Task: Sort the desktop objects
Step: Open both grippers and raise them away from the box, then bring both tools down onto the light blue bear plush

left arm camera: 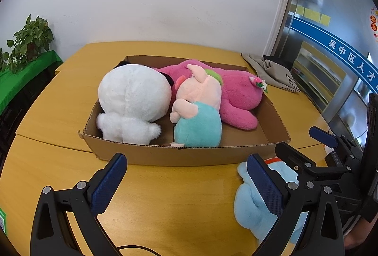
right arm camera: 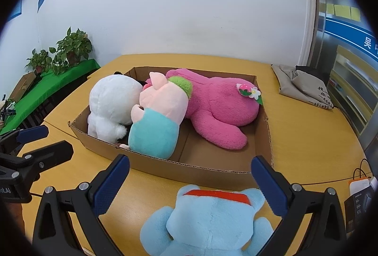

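- Your left gripper (left arm camera: pixel 186 181) hangs over bare yellow table (left arm camera: pixel 59 114) just short of the cardboard box (left arm camera: pixel 189 156); its jaws stand wide apart with nothing between them.
- In the box, from left to right: the white plush (right arm camera: pixel 111 102) sits against the left wall; the pink pig in a teal shirt (right arm camera: pixel 158 119) leans on it in the middle; the magenta bear (right arm camera: pixel 217 104) lies along the back and right side; a patch of bare box floor shows at the front right.
- The blue plush (right arm camera: pixel 212 220) is the one toy not yet boxed; it lies on the table just in front of the near wall, face down as far as you can tell, with a red band at its neck.
- Your right gripper (right arm camera: pixel 190 181) hovers directly above it, jaws spread wide, clear of the fabric, holding nothing.
- Expect the blue plush to be light, soft and squashy; no fear of breakage, but the pile will compress and could slip out of a shallow pinch.
- You would likely do best to close across the head or upper body, where the stuffing looks fullest; a limb would probably let it dangle and swing.
- The near wall is low but must be cleared; the free front-right corner looks the natural landing place.
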`<state>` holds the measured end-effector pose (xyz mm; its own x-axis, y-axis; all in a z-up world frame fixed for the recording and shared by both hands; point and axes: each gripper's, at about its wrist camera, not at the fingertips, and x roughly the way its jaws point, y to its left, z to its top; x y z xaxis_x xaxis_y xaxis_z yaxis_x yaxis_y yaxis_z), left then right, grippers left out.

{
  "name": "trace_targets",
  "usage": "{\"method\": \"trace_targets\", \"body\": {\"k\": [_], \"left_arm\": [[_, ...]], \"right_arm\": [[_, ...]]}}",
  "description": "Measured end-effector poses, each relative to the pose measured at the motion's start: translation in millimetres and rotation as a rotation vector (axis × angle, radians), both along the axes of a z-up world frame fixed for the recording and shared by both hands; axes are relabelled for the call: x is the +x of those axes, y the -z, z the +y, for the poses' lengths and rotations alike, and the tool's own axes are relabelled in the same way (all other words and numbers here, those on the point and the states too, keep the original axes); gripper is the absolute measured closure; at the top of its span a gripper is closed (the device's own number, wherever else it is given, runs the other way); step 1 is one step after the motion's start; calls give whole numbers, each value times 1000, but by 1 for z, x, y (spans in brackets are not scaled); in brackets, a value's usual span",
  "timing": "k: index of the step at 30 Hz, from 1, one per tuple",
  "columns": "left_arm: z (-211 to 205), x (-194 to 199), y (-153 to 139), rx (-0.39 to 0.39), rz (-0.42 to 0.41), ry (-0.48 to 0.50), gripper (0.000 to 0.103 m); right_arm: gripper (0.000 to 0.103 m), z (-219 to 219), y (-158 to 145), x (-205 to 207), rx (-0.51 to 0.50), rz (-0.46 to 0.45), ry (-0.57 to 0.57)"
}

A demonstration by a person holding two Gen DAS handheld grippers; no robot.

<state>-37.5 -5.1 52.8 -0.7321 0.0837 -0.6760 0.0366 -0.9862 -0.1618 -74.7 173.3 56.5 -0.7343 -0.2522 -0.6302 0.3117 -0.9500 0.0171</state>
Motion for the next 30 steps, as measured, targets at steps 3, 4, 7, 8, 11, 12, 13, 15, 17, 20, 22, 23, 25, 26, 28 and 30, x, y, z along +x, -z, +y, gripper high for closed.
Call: {"method": "trace_targets", "body": {"k": [3, 4, 7, 8, 11, 12, 13, 15, 17, 20, 22, 23, 25, 26, 28, 30], "left_arm": [[1, -2, 1, 5, -4, 0, 0], [2, -3, 1, 5, -4, 1, 0], [3, -5, 1, 7, -2, 4, 0], [4, -6, 1, 8, -2, 6, 0], [7, -8, 3, 0, -8, 21, 0], [8, -9, 3, -4, -8, 23, 0], [8, -10, 4, -3, -10, 25, 0], [9, -11, 7, 4, -19, 33, 0], [10, -13, 10, 4, -31, 38, 0], [9, -16, 15, 26, -52, 40, 0], [10, -18, 21, 53, -78, 54, 0], [10, -20, 25, 65, -93, 64, 0], [12, -22, 32, 89, -117, 82, 0], [13, -23, 36, 103, -130, 92, 0], [17, -25, 47, 136, -165, 121, 0], [21, -27, 58, 157, -196, 138, 0]], "right_arm": [[0, 4, 0, 0, -4, 2, 5], [0, 5, -1, -1, -6, 3, 7], [0, 9, -2, -1, -8, 4, 14], [0, 11, -2, -2, -8, 5, 17], [0, 14, -2, -3, -10, 5, 28], [0, 15, -2, -4, -11, 4, 31], [0, 15, -1, -4, -11, 2, 32], [0, 16, 0, -5, -13, -2, 34], [0, 15, 1, -5, -14, -6, 34], [0, 15, 2, -5, -14, -10, 21], [0, 17, 3, -4, -18, -13, 14], [0, 20, 4, -3, -22, -16, 11], [0, 29, 7, 0, -33, -24, 4], [0, 34, 9, 1, -38, -29, 1], [0, 47, 15, 4, -56, -54, -5], [0, 68, 26, 6, -78, -96, 20]]}}
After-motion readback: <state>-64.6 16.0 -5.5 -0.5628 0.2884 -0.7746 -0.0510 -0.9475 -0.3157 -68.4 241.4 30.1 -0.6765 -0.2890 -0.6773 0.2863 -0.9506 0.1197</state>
